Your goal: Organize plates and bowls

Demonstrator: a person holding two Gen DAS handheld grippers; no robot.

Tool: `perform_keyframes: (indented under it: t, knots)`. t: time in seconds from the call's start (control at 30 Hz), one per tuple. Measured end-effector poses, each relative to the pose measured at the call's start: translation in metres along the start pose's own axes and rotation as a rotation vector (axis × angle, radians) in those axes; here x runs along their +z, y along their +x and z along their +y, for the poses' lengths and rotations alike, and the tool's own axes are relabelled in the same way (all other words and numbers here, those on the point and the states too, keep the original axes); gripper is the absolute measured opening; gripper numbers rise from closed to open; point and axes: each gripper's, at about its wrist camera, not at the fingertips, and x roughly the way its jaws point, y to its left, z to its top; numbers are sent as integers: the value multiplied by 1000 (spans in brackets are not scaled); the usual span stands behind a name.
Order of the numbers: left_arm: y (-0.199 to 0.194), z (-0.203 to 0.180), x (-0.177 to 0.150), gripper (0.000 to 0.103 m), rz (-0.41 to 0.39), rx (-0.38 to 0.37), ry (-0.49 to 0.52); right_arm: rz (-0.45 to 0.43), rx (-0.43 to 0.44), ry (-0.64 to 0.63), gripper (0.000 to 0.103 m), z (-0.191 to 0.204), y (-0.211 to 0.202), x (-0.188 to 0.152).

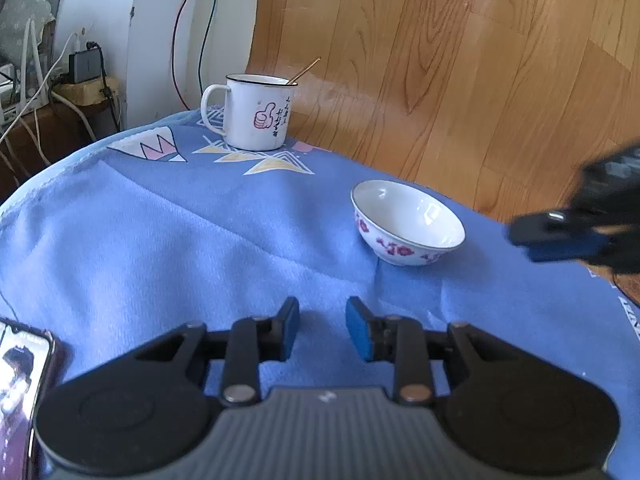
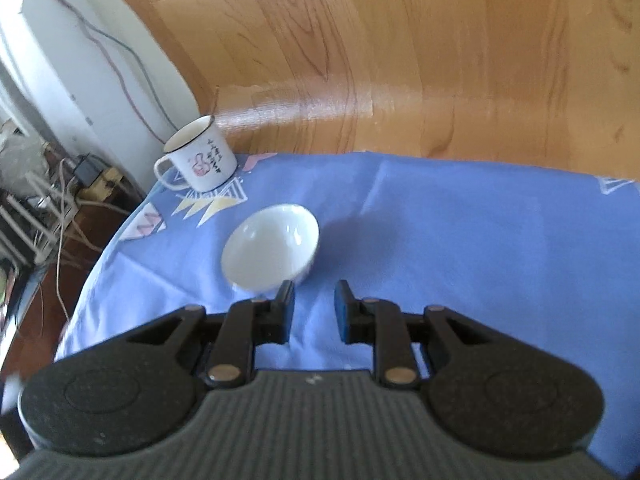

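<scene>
Right wrist view: right tongs [image 2: 314,304] hover spread, empty, just short of the bowl [image 2: 271,249] on the blue-clothed worktop [image 2: 460,248]; straddle its near rim squarely before closing, lest it tip.

Mug [image 1: 256,114]: standing upright at the cloth's far edge, a thin stick leaning inside it
Cloth [image 1: 160,240]: lying blue and creased over the table
Phone [image 1: 20,384]: lying near left, screen glowing
Cables [image 1: 48,92]: hanging far left
</scene>
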Motion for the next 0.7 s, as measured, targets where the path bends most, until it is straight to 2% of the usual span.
perform_keyframes:
  t: [0.17,0.3,0.37,0.4,0.6,0.7]
  knots:
    - [2,2,1,27,-3,-7,-14,63,-40,57,25,-4,42,19]
    - [3,2,1,28,-4,-8,-12,96,-32,87,25,-4,60,24]
    - [3,2,1,28,-5,-9,-14,114,-31,87,18,-3,67,26]
    - [3,3,2,28,-6,-11,-18,122,-28,81,9,-1,70,26]
    - [-10,22,6,29,-76,-91,-115,104,-22,42,7,5,46,21]
    - [-12,22,7,29,-76,-144,-114,123,-17,29,8,-3,25,7]
